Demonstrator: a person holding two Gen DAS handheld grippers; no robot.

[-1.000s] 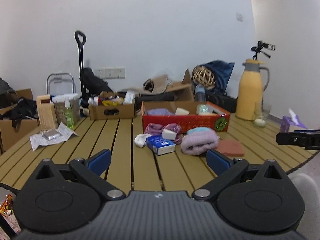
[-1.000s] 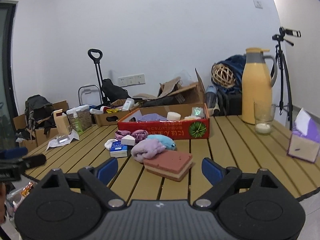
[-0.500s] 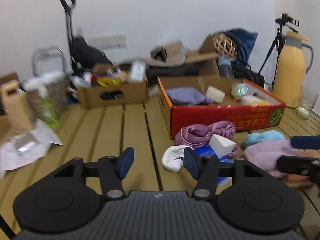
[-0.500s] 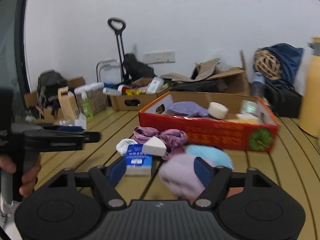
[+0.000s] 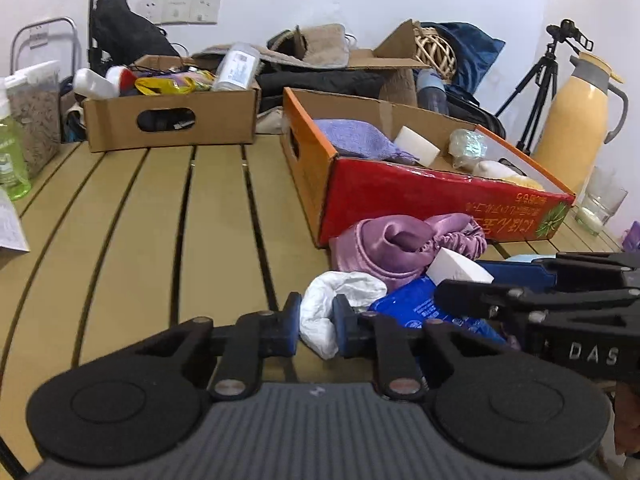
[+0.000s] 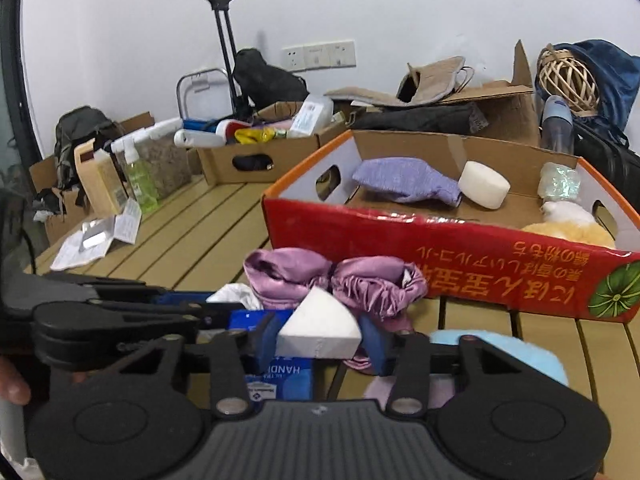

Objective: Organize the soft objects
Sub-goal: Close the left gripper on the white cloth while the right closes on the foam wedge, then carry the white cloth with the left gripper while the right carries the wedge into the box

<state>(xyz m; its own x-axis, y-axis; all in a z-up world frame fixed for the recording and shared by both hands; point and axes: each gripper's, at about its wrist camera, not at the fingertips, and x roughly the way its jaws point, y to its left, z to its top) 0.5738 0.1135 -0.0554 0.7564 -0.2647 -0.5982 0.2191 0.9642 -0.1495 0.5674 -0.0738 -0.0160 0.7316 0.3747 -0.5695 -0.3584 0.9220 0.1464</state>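
On the slatted wooden table, a pile of soft things lies in front of a red cardboard box [image 5: 400, 196]. The jaws of my left gripper [image 5: 316, 318] are closing, and their blue pads press a crumpled white cloth [image 5: 344, 286]. My right gripper [image 6: 319, 338] is closing too, pads against both sides of a white wedge sponge [image 6: 320, 330]. Behind them lie a purple satin cloth [image 6: 288, 276], a blue tissue pack [image 5: 420, 308] and a light blue fluffy piece [image 6: 500, 352]. The box holds a lilac cloth [image 6: 404, 184], a round white sponge [image 6: 484, 188] and more.
A brown cardboard box [image 5: 168, 120] of bottles stands at the back left. A yellow thermos [image 5: 580, 120] and a glass [image 5: 604, 204] stand at the right. A green bottle [image 5: 10, 160] and papers [image 6: 92, 240] are at the left. Clutter lines the wall.
Both grippers moved forward and down to the pile. Their jaws went from wide open to narrow. The left one closed around the white cloth and the right one around the wedge sponge.
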